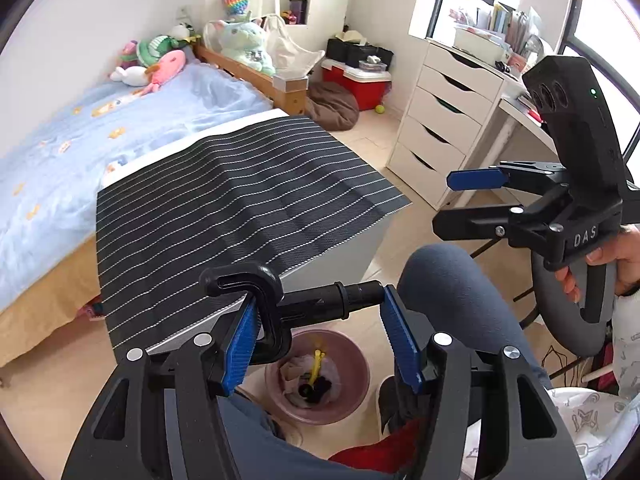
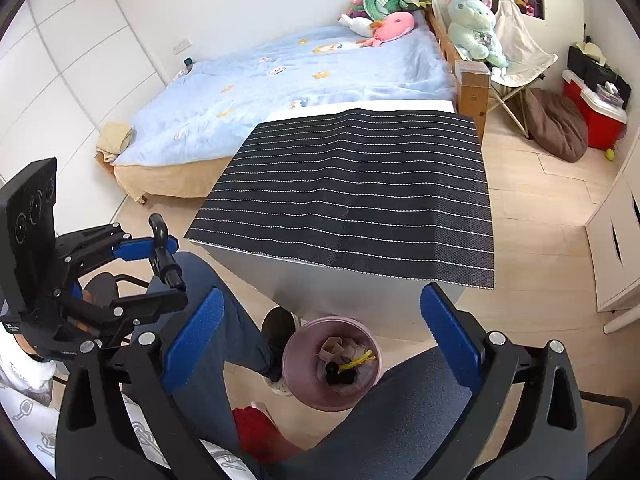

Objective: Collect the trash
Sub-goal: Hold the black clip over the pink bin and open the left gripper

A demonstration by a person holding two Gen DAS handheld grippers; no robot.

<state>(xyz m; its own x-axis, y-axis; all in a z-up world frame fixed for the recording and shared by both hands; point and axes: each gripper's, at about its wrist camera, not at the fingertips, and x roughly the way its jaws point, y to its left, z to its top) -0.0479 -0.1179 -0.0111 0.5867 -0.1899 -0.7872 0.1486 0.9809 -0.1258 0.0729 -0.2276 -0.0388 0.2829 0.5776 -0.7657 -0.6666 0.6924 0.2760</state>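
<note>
My left gripper [image 1: 320, 332] is shut on a black plastic clamp-like piece [image 1: 288, 304] and holds it level, right above a pink trash bin [image 1: 352, 364]. The bin [image 2: 296, 344] stands on the floor between the person's knees and holds crumpled tissue, a yellow strip and dark bits. In the right wrist view the left gripper [image 2: 160, 268] with the black piece [image 2: 164, 252] is at the left. My right gripper [image 2: 320, 340] is open and empty, above the bin. It also shows in the left wrist view [image 1: 460, 200], at the right.
A white table [image 2: 248, 264] covered by a black striped mat [image 2: 352, 192] stands just beyond the bin. A bed [image 2: 280, 80] with plush toys lies behind it. A white drawer unit [image 1: 444, 120] and desk are at the right. The person's legs [image 1: 460, 292] flank the bin.
</note>
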